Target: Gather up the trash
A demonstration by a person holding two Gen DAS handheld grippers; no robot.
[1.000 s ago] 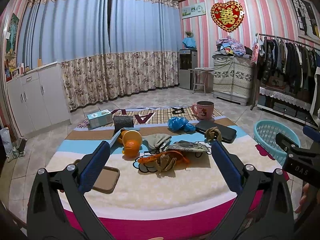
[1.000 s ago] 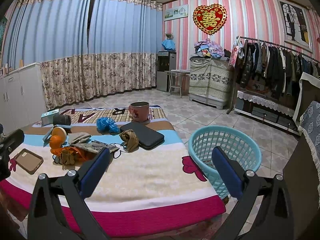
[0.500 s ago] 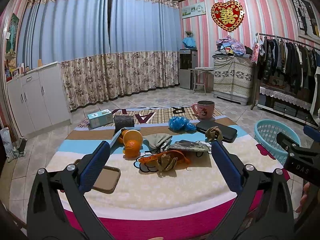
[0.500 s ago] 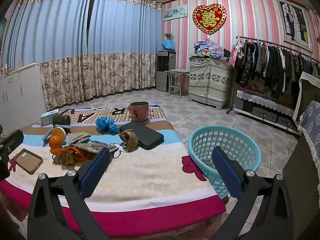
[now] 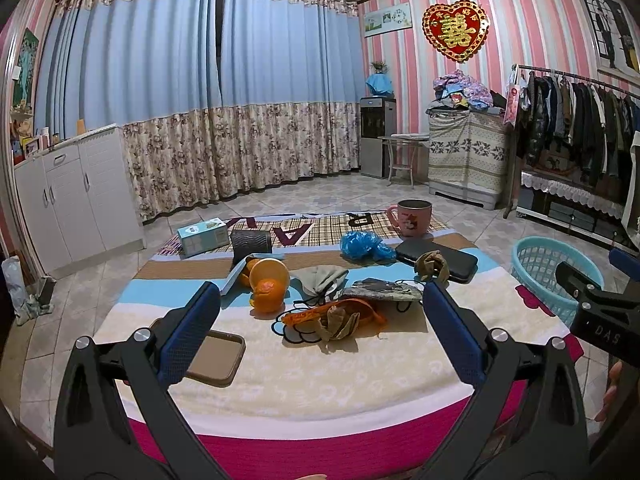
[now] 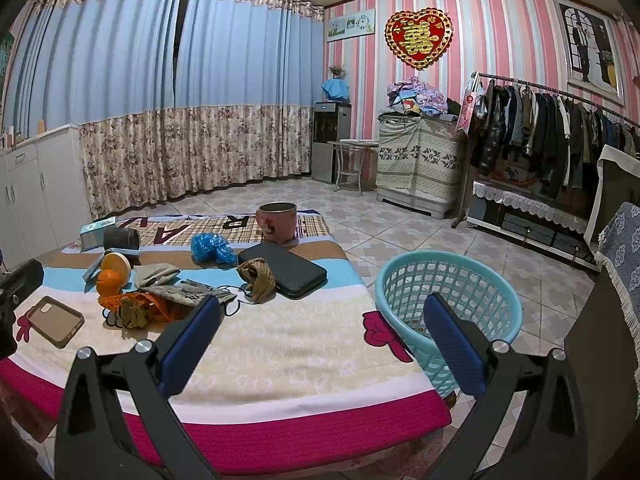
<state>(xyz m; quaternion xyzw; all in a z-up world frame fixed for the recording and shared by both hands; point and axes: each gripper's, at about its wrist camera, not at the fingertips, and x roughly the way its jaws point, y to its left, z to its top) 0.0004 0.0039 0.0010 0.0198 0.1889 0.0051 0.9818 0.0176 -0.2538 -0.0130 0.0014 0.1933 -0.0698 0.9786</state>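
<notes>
The low table with the striped cloth [image 5: 320, 376] sits ahead of both wide-open, empty grippers. The turquoise plastic basket [image 6: 448, 300] is right by the right gripper [image 6: 320, 320]; crumpled brown wrappers [image 5: 336, 322] lie just ahead of the left gripper [image 5: 320, 312].

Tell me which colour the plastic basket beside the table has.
The basket is light turquoise blue, with a lattice wall; the right wrist view shows it best.
</notes>
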